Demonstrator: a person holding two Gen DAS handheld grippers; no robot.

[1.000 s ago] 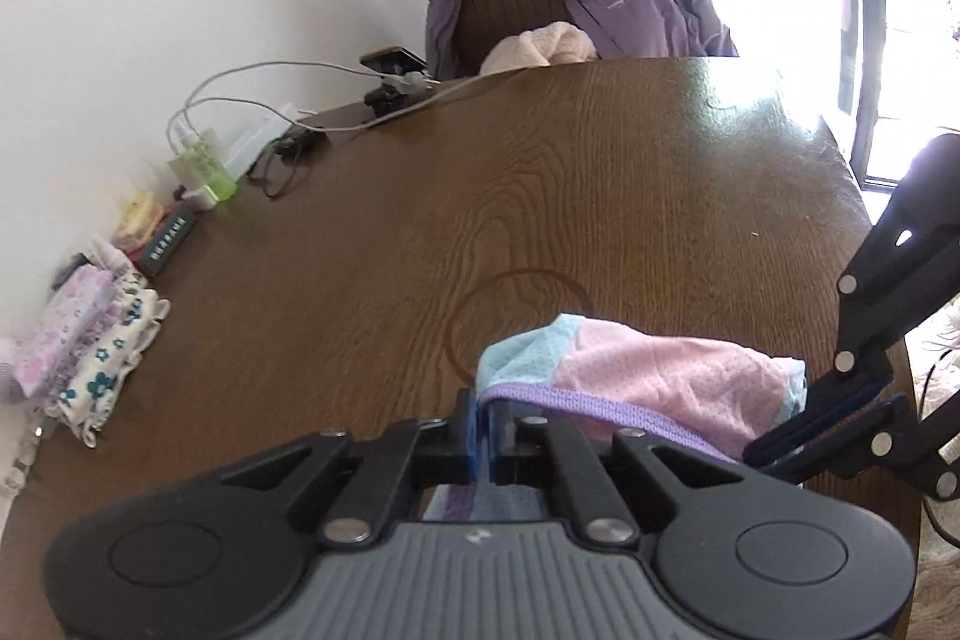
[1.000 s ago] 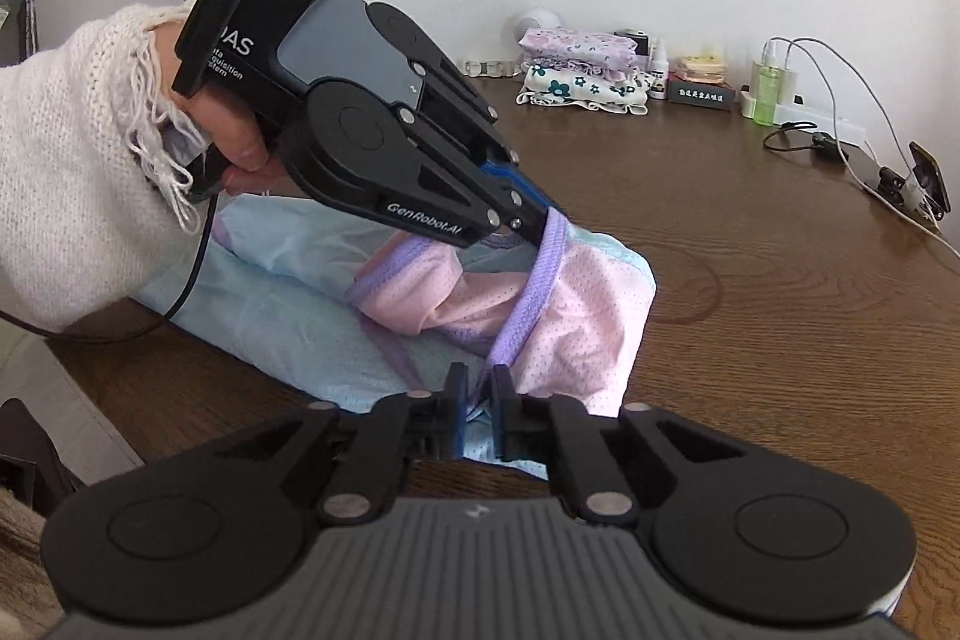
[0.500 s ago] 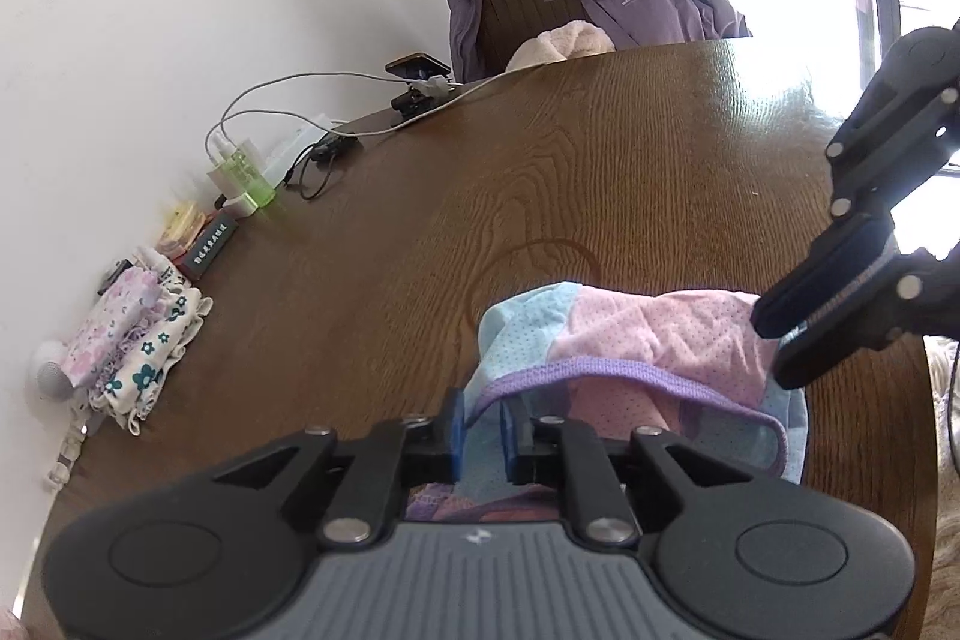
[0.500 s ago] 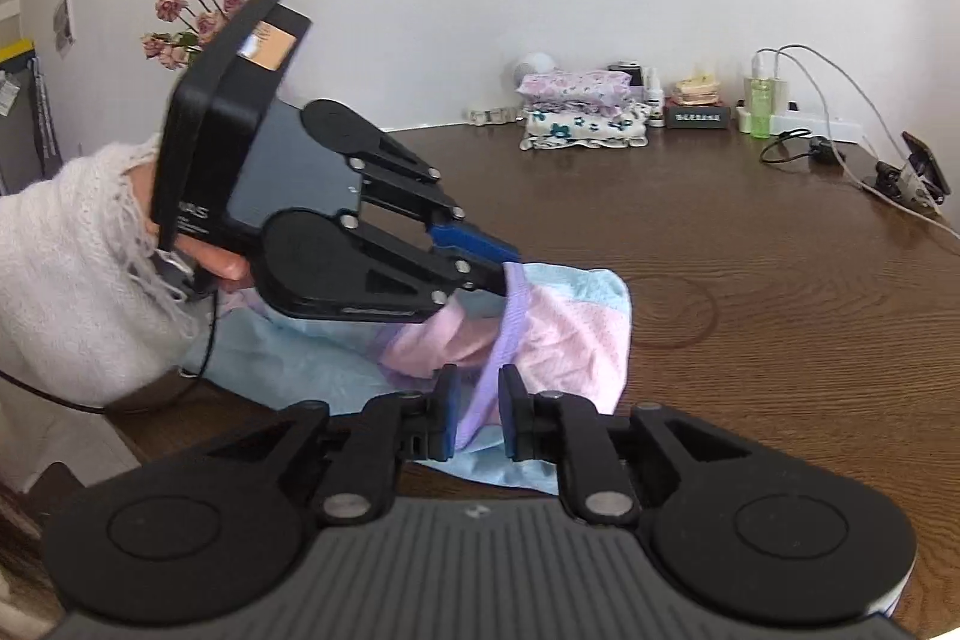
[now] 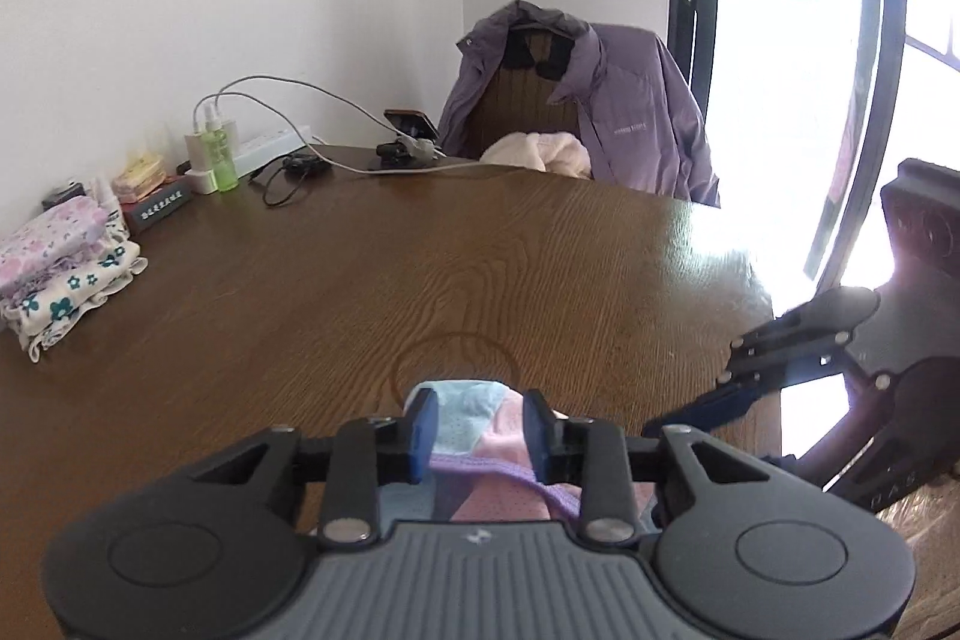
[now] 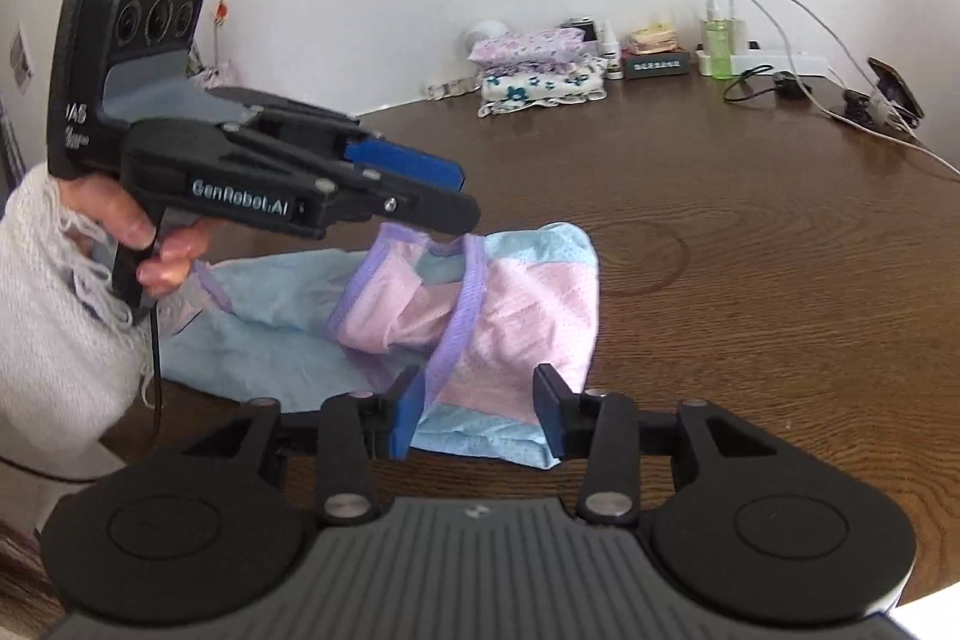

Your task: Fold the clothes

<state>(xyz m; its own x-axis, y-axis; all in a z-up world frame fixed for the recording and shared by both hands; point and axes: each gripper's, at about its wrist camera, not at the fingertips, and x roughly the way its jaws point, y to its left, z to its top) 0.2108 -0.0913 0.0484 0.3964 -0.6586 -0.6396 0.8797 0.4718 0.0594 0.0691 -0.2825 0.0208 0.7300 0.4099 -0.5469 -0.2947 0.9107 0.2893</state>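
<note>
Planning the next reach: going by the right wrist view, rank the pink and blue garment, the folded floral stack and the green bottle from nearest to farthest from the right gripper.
1. Pink and blue garment: just ahead of the right gripper.
2. Folded floral stack: far side, near the wall.
3. Green bottle: far right, by the wall.

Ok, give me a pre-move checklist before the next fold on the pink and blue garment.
1. Left gripper released: ok, open, garment between its fingers.
2. Right gripper released: ok, open over the near hem.
3. Pink and blue garment lying flat: not ok, purple waistband bunched and twisted.
4. Garment fully on the wooden table: cannot tell, near edge hidden.
5. Folded stack out of the way: ok, by the far wall.
</note>
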